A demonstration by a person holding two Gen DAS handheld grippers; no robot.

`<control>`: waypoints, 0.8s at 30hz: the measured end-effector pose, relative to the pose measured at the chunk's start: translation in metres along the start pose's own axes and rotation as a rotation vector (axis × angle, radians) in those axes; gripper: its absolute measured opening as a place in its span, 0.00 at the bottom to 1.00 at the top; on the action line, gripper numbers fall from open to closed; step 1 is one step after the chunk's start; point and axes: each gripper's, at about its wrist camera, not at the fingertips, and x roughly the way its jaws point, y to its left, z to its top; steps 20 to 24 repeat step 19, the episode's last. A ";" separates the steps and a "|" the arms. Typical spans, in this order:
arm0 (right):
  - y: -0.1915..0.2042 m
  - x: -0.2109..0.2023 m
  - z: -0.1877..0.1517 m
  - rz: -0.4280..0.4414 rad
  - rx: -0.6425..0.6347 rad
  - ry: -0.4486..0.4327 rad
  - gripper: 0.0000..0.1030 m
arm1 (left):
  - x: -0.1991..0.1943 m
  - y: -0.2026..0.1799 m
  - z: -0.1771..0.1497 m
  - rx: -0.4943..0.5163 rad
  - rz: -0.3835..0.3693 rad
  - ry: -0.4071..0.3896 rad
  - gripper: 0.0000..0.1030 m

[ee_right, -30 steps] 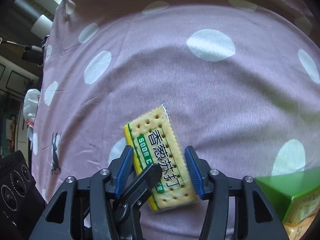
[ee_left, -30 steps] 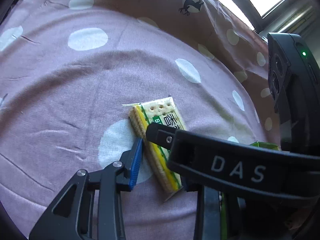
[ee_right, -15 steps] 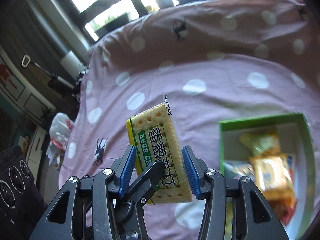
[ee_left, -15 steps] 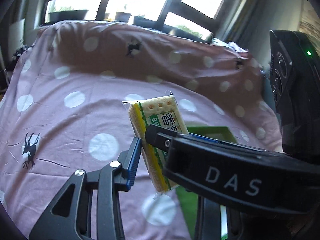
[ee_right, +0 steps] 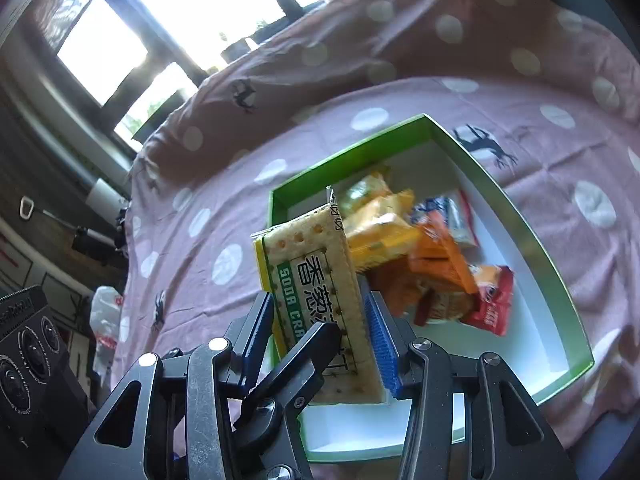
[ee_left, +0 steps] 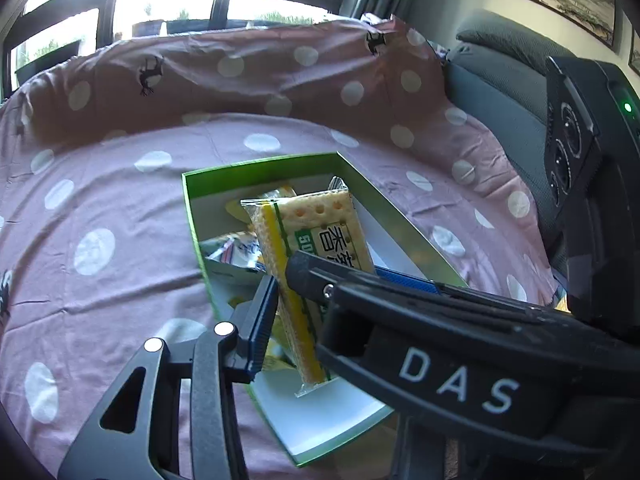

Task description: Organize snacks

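Above green box [ee_right: 516, 208], upright cracker pack [ee_right: 320, 292] in right claw [ee_right: 320, 340], left claw [ee_left: 280, 300] loosening.

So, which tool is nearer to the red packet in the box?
Right. The right tool, shut on the cracker pack, hangs just left of the red packet. The left tool, its jaws just opening around the same pack, sits farther left.

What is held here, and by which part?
A cracker packet, gripped across its lower half by the right tool. The left tool, just opening, is also at its lower half.
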 end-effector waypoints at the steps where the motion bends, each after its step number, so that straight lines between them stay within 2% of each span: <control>1: -0.004 0.001 0.000 -0.003 0.007 0.002 0.49 | 0.005 0.000 0.000 -0.004 -0.004 0.011 0.41; 4: -0.015 -0.004 -0.002 -0.004 0.021 -0.009 0.52 | 0.009 -0.002 -0.001 -0.023 -0.002 0.023 0.55; 6: -0.019 -0.008 -0.002 -0.013 0.034 -0.025 0.63 | 0.006 -0.004 -0.001 -0.021 0.004 0.015 0.63; 9: -0.022 -0.016 -0.004 -0.043 0.031 -0.059 0.65 | 0.001 -0.009 -0.001 -0.006 0.041 0.005 0.73; 14: -0.017 -0.023 -0.005 -0.062 0.010 -0.083 0.68 | -0.009 -0.008 -0.001 0.007 0.066 -0.013 0.74; 19: -0.008 -0.031 -0.007 -0.084 -0.014 -0.118 0.74 | -0.019 0.001 -0.004 -0.017 0.045 -0.019 0.77; 24: -0.008 -0.031 -0.007 -0.084 -0.014 -0.118 0.74 | -0.019 0.001 -0.004 -0.017 0.045 -0.019 0.77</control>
